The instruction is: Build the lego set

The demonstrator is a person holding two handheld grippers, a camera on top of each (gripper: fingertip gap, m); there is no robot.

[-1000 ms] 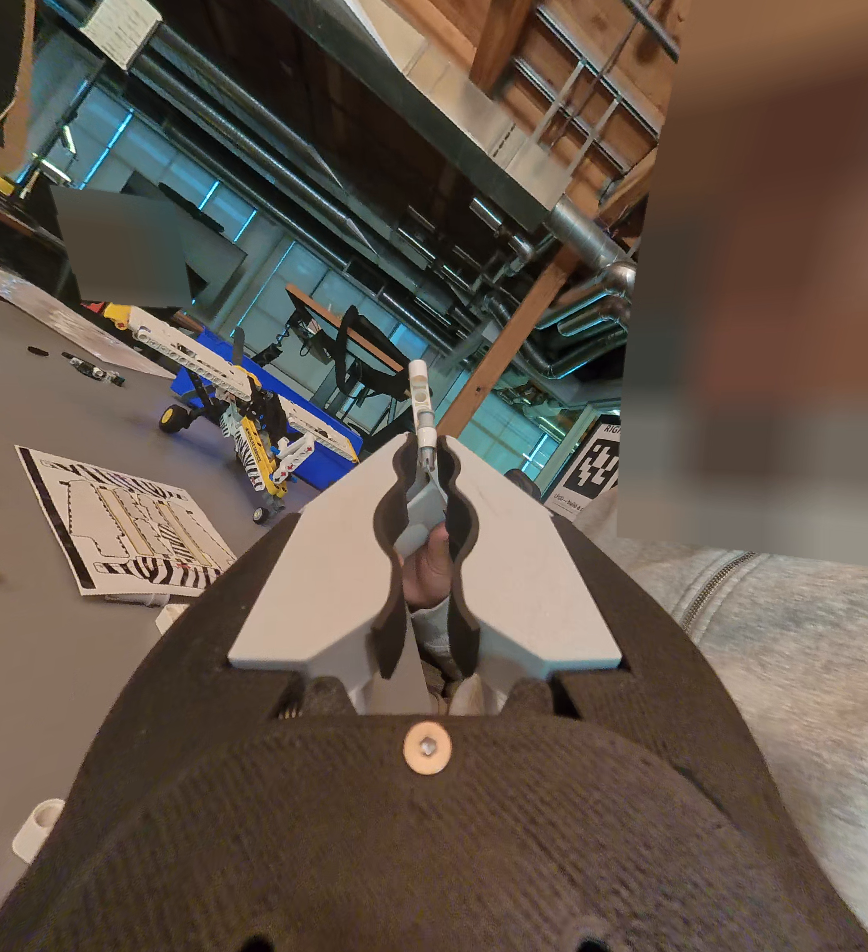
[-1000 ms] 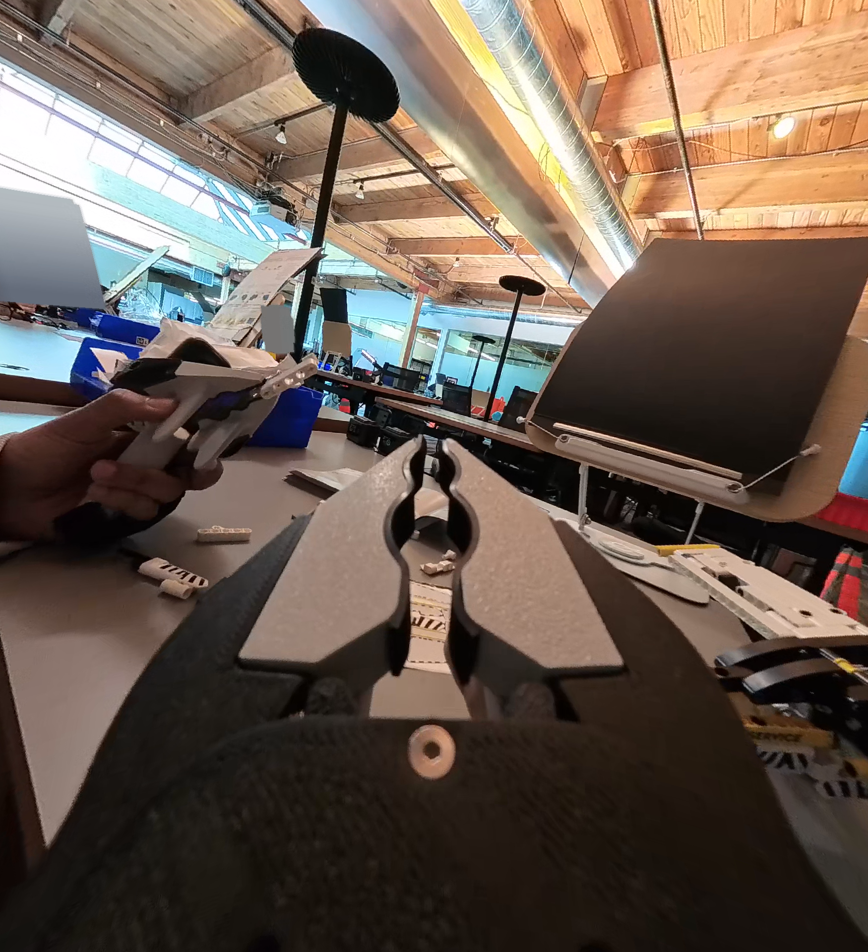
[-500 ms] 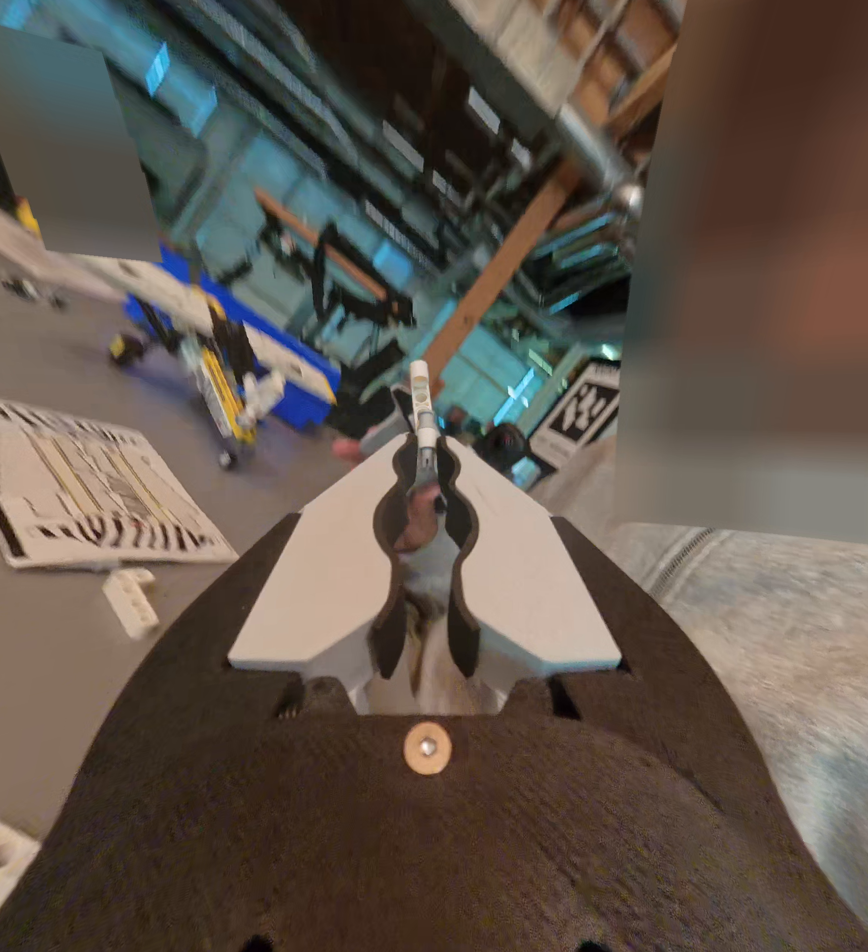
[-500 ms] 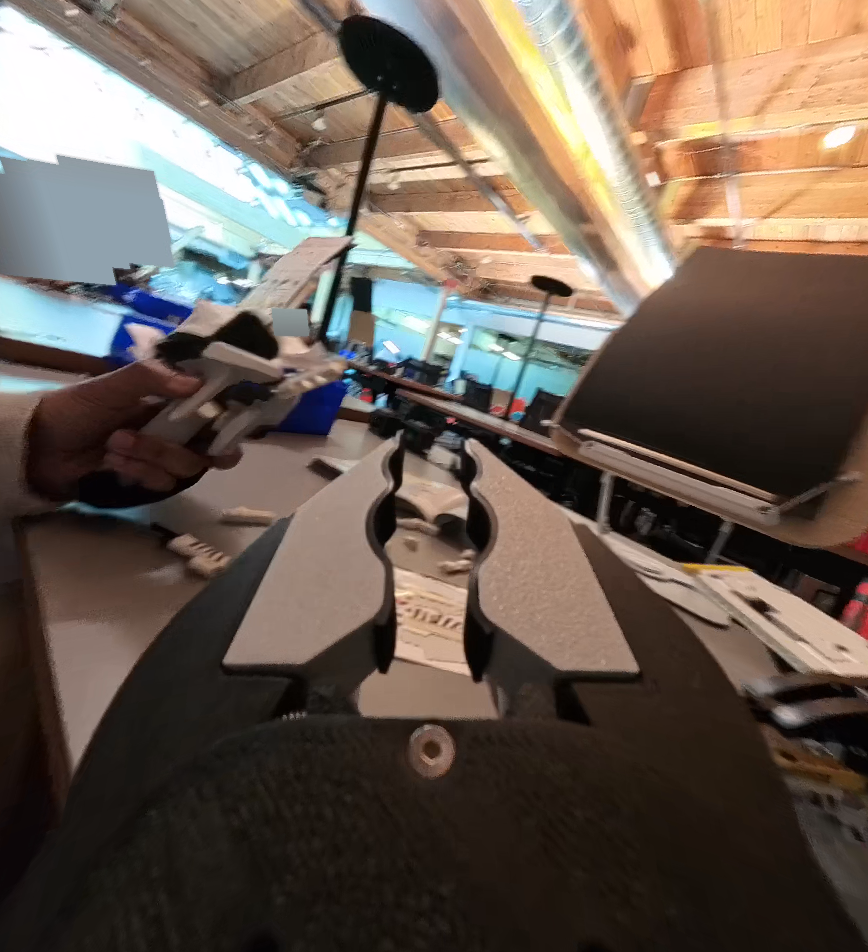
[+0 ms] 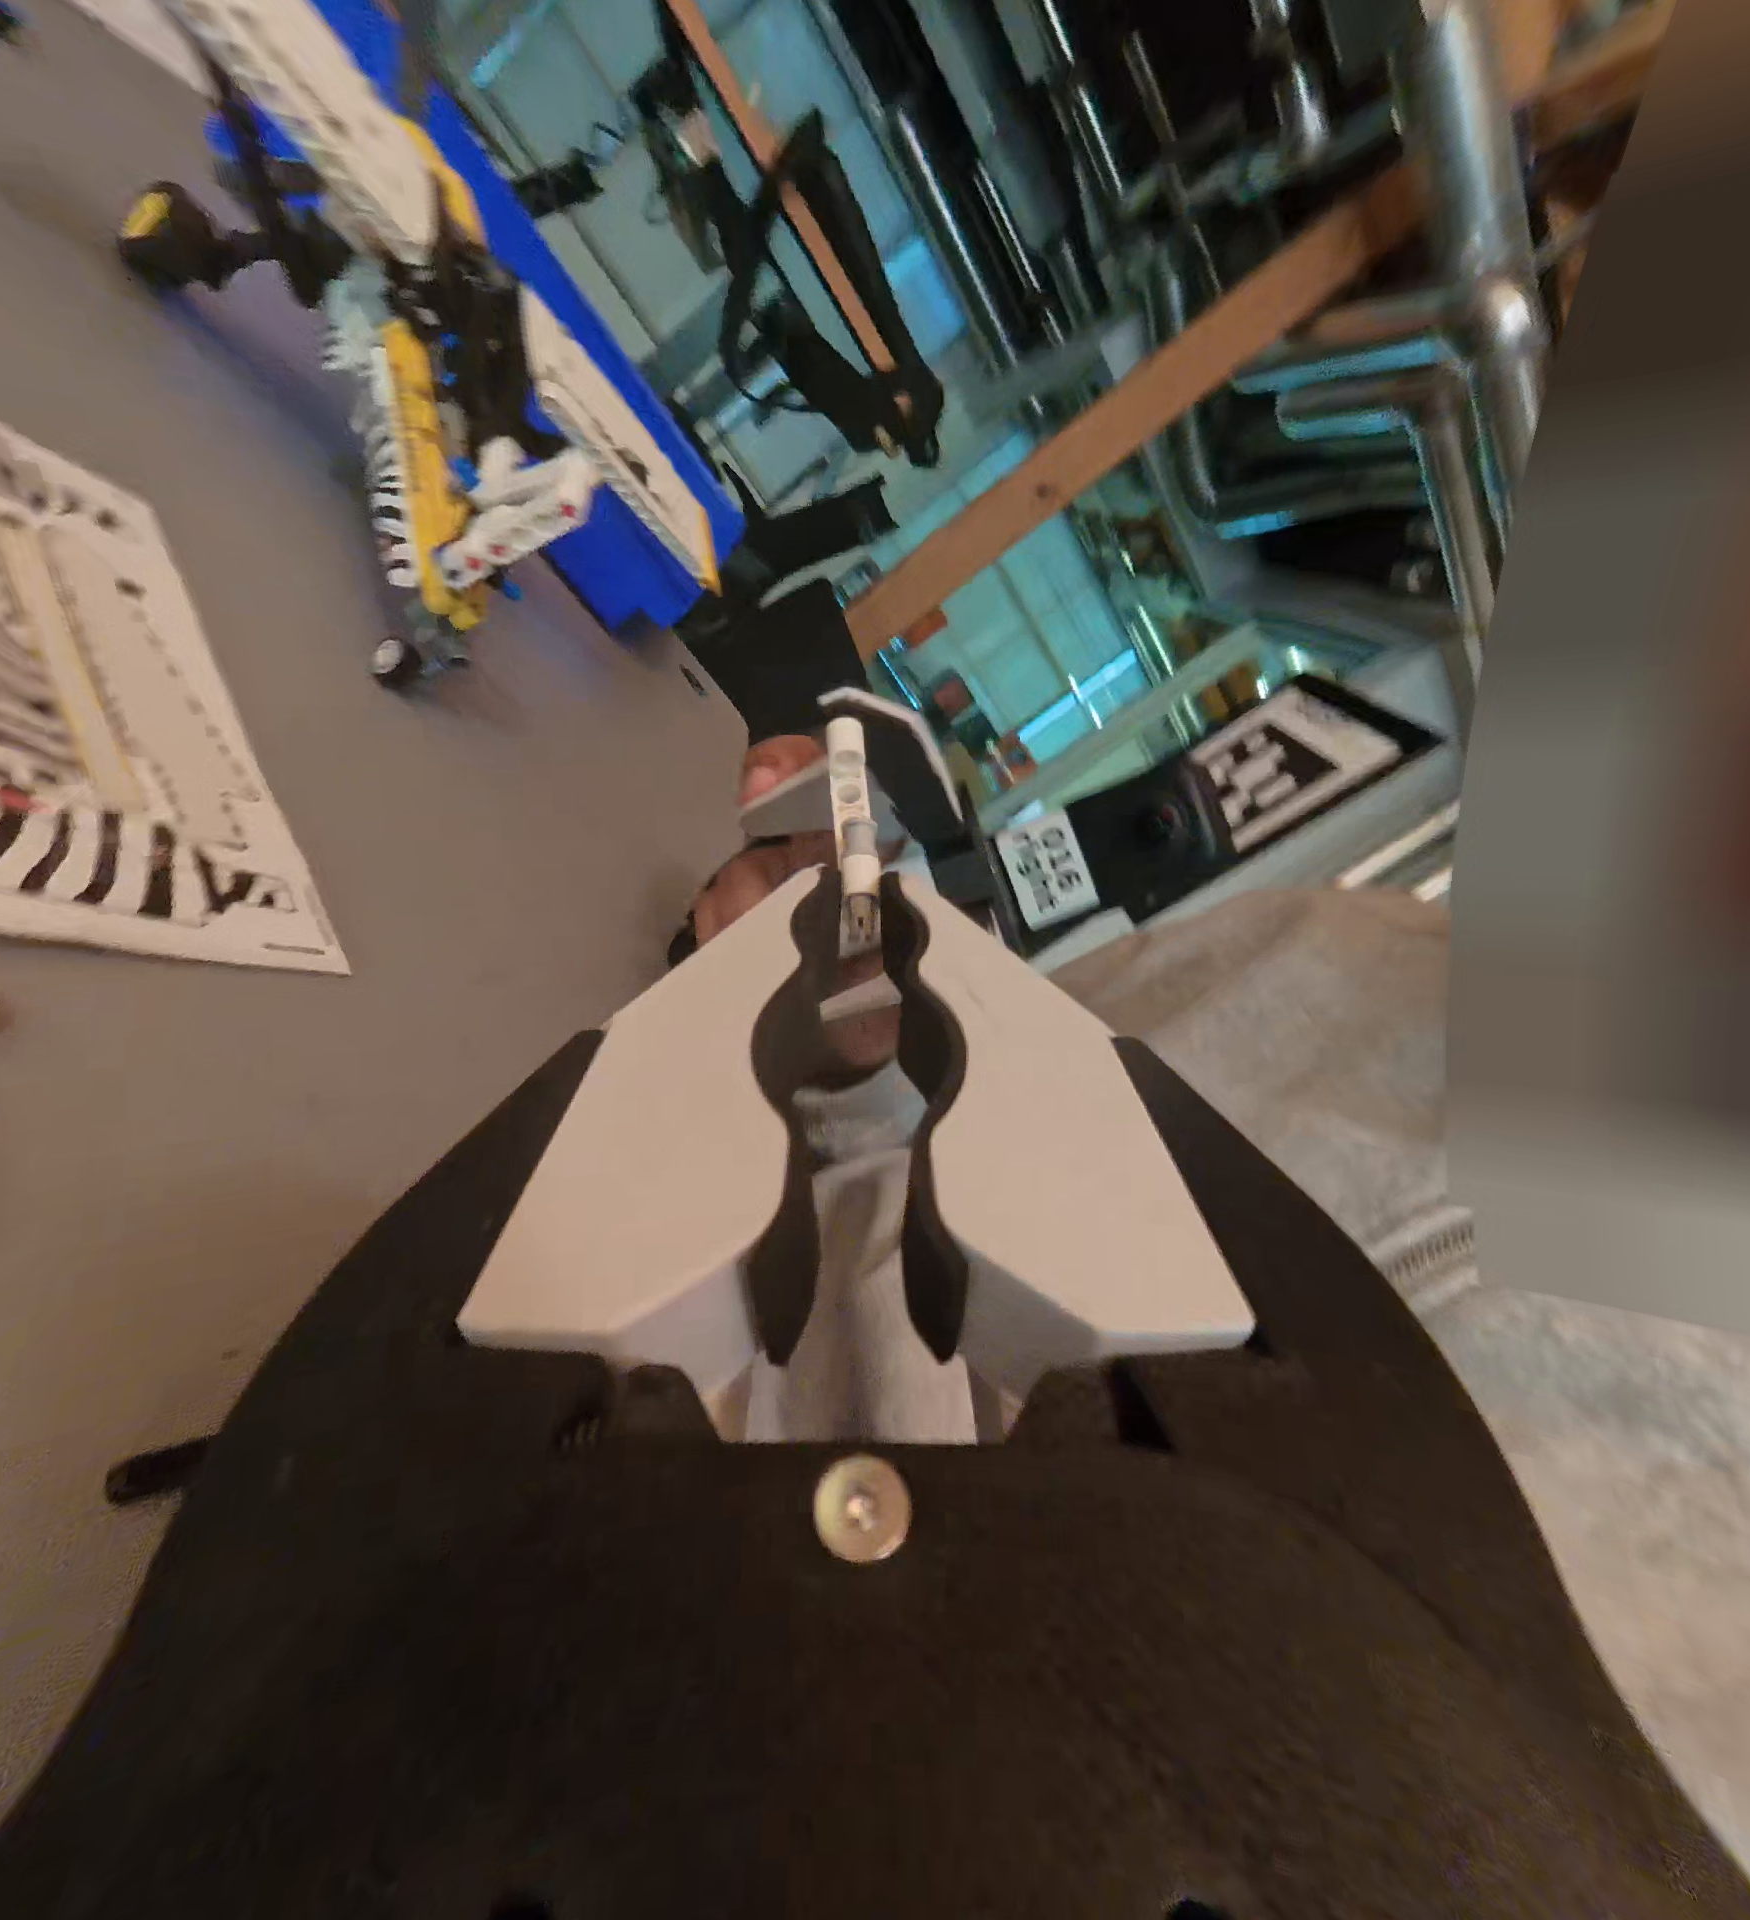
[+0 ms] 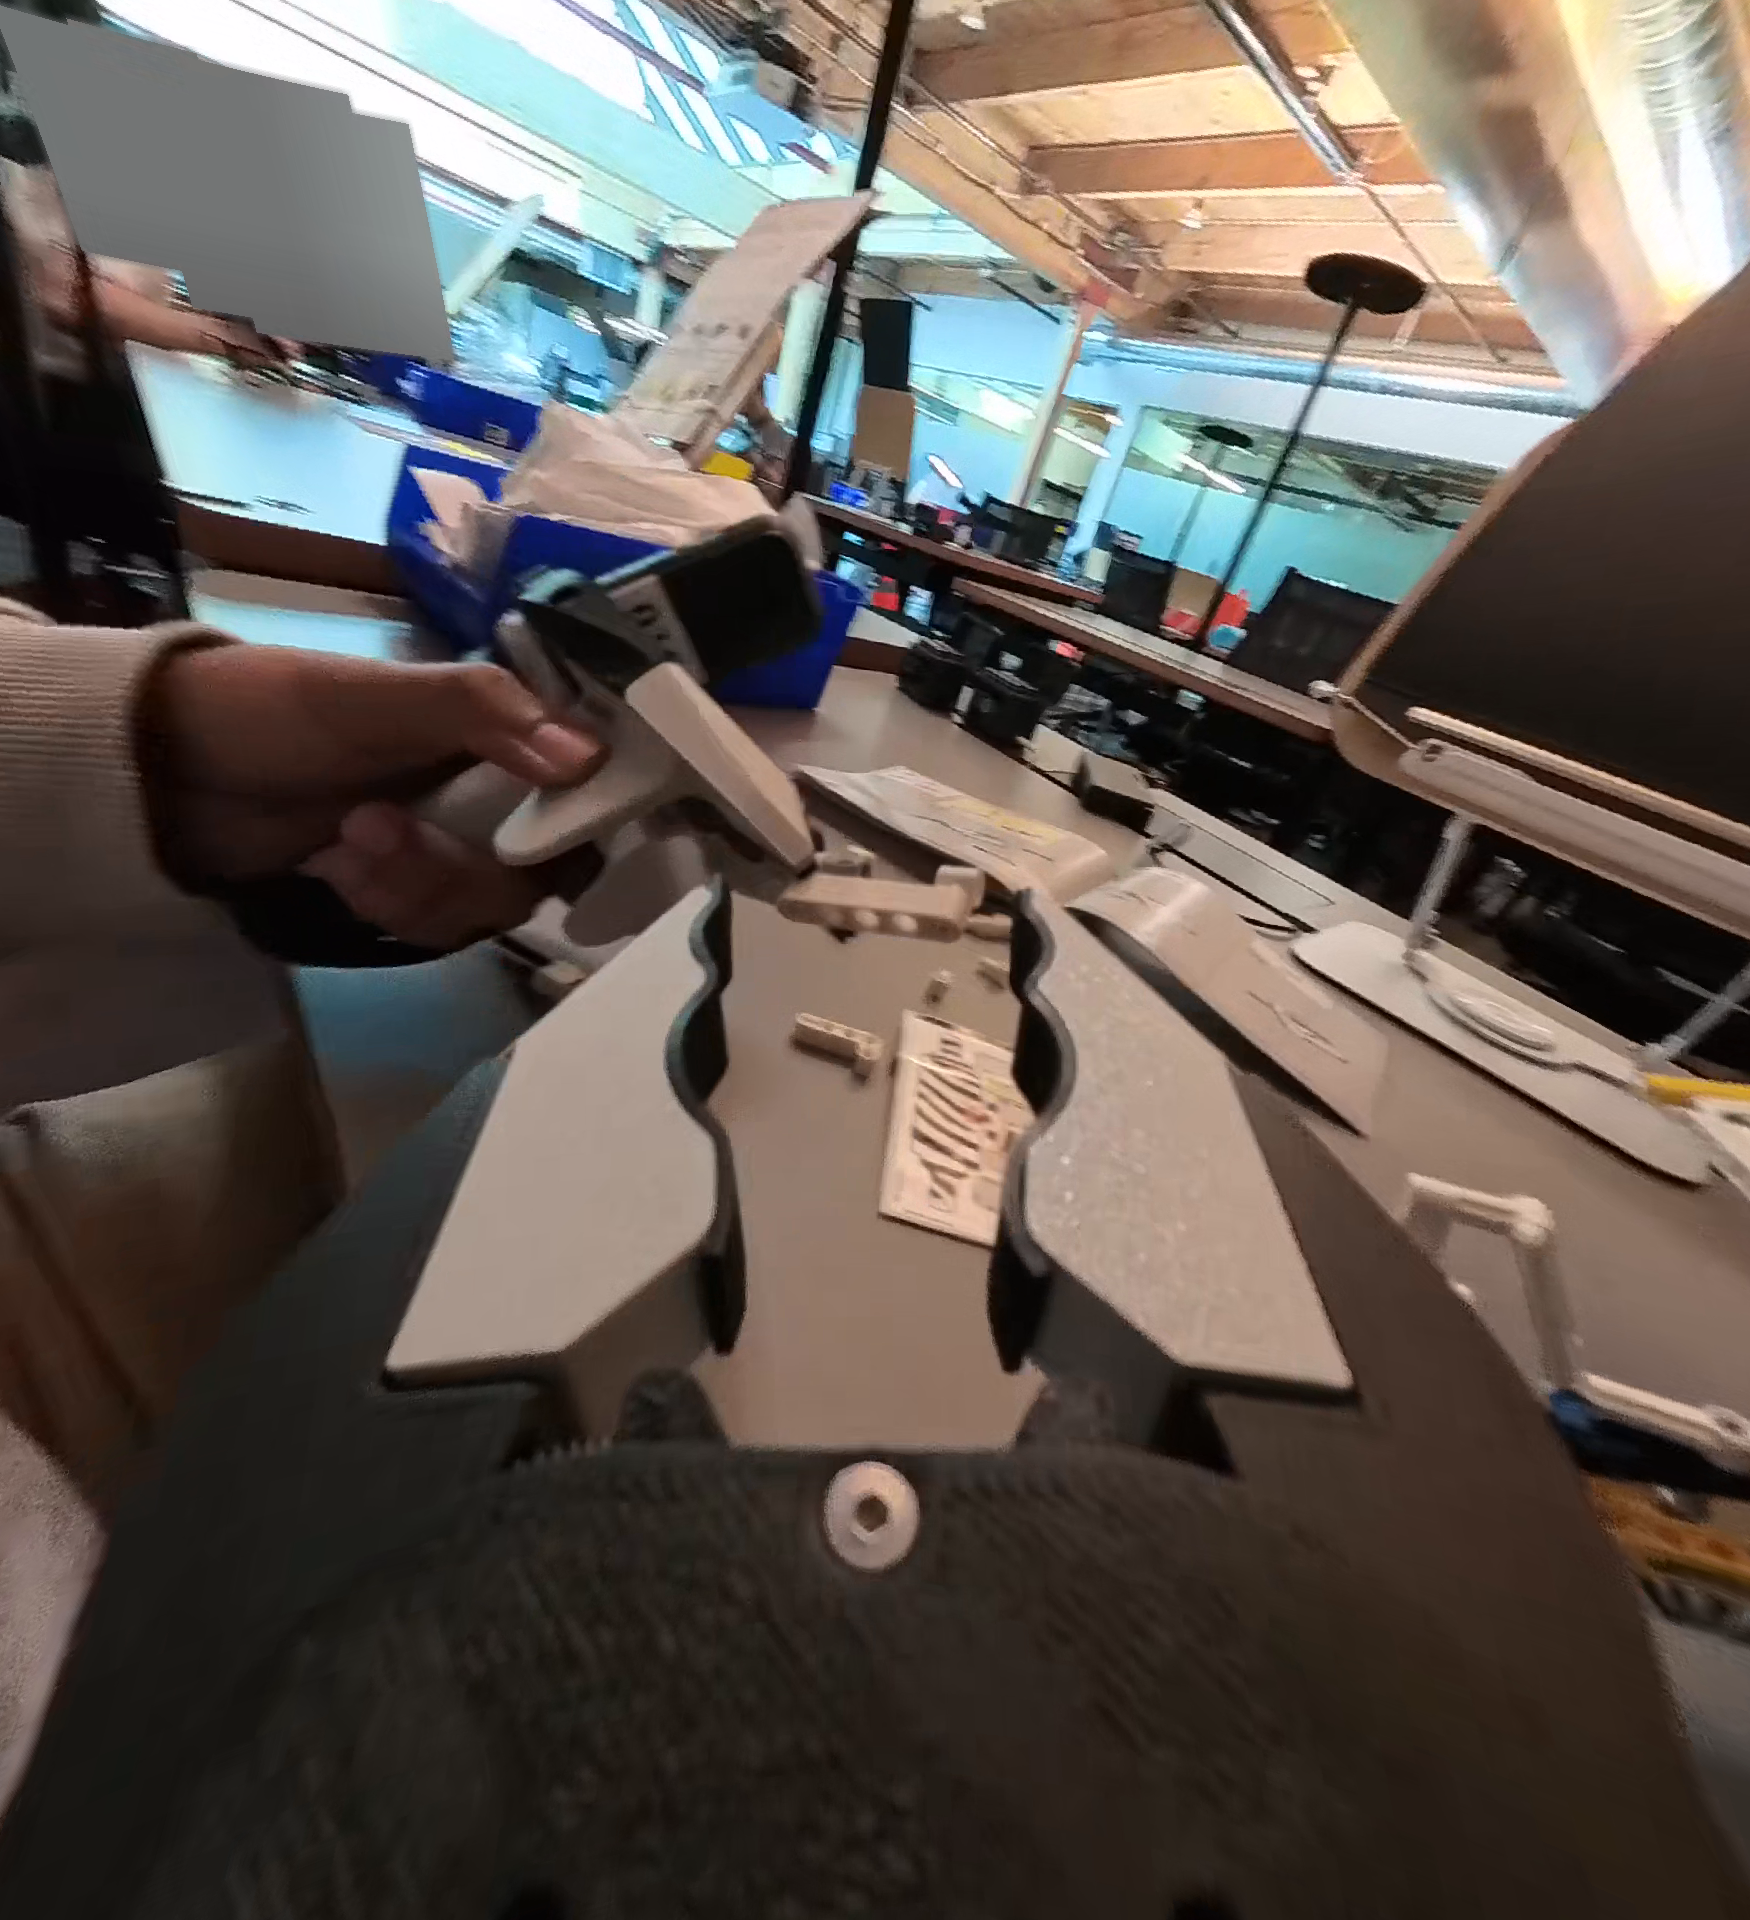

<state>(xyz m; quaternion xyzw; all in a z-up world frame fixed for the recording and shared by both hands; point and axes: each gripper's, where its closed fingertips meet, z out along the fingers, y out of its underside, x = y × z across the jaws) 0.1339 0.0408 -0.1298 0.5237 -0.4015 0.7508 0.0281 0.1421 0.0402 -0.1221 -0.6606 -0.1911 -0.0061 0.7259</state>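
My left gripper (image 5: 858, 896) is shut on a small white lego beam (image 5: 847, 821) that sticks out past its tips. In the right wrist view a hand holds this left gripper (image 6: 806, 868), and the white beam (image 6: 881, 900) lies crosswise just beyond my right fingertips. My right gripper (image 6: 866, 920) is open and empty, with its jaws wide apart. Part of the right gripper (image 5: 829, 779) shows just behind the beam in the left wrist view. The half-built yellow, white and black lego model (image 5: 435, 416) stands on the grey table (image 5: 435, 935).
A striped sticker sheet (image 5: 71, 727) lies left of the left gripper; it also shows in the right wrist view (image 6: 954, 1122). Loose white pieces (image 6: 835, 1039) lie on the table. A blue bin (image 6: 622, 582) and a black board on a stand (image 6: 1629, 571) stand behind. Left and right tips are no more than a few centimetres apart.
My right gripper has opened wide. The left gripper has brought the white beam down and across to the right gripper's tips. Both views have tipped down toward the table.
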